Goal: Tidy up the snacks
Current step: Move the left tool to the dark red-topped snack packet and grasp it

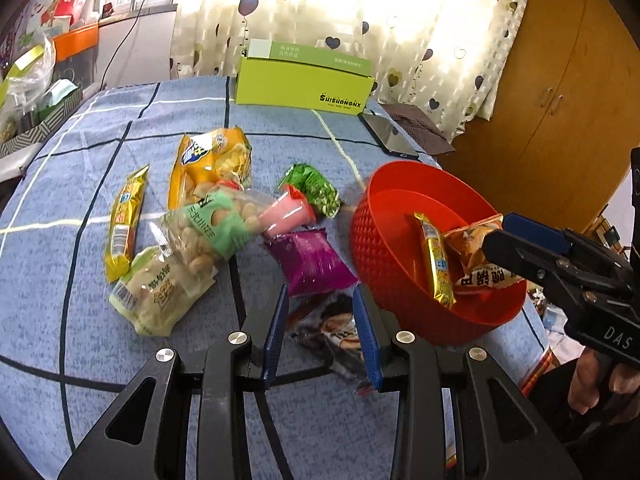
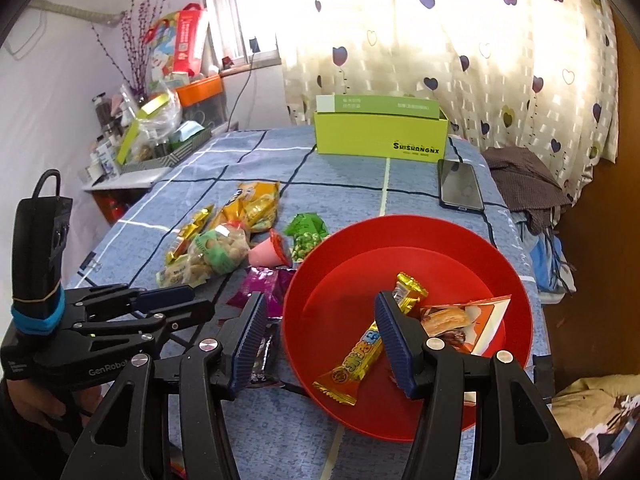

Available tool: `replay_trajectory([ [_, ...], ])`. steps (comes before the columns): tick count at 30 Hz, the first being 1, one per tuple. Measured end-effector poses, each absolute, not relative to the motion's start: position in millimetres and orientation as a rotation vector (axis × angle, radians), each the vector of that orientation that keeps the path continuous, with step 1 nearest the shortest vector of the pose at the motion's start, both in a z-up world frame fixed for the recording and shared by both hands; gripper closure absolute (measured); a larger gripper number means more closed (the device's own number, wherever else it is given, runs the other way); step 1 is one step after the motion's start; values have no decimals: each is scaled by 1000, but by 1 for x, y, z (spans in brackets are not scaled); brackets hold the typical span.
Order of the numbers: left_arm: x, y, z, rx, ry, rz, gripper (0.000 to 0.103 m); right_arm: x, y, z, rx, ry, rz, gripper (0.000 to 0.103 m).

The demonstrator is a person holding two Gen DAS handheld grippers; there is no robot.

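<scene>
A red bowl (image 1: 380, 276) (image 2: 400, 226) stands at the table's right side and holds a yellow sausage stick (image 1: 436, 264) (image 2: 360, 356) and an orange packet (image 1: 472, 240) (image 2: 464, 320). My right gripper (image 2: 320, 296) (image 1: 496, 232) hangs open over the bowl, holding nothing. My left gripper (image 1: 320, 292) (image 2: 200, 300) hovers left of the bowl, open a little. A dark packet (image 1: 332, 332) (image 2: 260, 356) lies on the cloth below it, not gripped. Further back lie a purple packet (image 1: 312, 260), a pink jelly cup (image 1: 286, 216), a green pea packet (image 1: 316, 188), a biscuit bag (image 1: 200, 236), a yellow bag (image 1: 212, 160) and a second sausage stick (image 1: 124, 220).
A green cardboard box (image 1: 304, 88) (image 2: 380, 136) stands at the table's far edge, with a phone (image 1: 390, 136) (image 2: 460, 186) to its right. A cluttered side table (image 2: 152, 132) is on the left. A wooden cupboard (image 1: 560, 100) and crumpled cloth (image 2: 524, 184) flank the right edge.
</scene>
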State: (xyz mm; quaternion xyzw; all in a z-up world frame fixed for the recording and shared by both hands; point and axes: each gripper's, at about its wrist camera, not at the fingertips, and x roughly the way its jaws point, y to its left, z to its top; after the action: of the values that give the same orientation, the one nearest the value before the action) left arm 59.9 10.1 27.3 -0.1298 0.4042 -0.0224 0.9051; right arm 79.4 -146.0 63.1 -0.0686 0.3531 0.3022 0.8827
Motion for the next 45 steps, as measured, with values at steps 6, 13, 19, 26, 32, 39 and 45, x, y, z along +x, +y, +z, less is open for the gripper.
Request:
replay_trajectory([
  [6,56,15,24,-273,843,-33,68,73,-136,62,-172,727,670,48],
  [13,52,12,14,-280,875,-58,68,69,-131,58,-198,727,673,49],
  [19,50,2,7,-301,904,-100,68,70,-134,57,-198,727,656,49],
  [26,52,-18,-2,-286,936,-145,60,70,-138,57,-193,726,653,49],
  [32,54,-18,-7,-261,940,-136,52,70,-139,57,-192,726,654,49],
  [39,45,13,-4,-255,920,-11,52,70,-138,57,-194,725,655,49],
  [45,48,11,2,-274,899,-23,52,70,-139,59,-194,724,653,49],
])
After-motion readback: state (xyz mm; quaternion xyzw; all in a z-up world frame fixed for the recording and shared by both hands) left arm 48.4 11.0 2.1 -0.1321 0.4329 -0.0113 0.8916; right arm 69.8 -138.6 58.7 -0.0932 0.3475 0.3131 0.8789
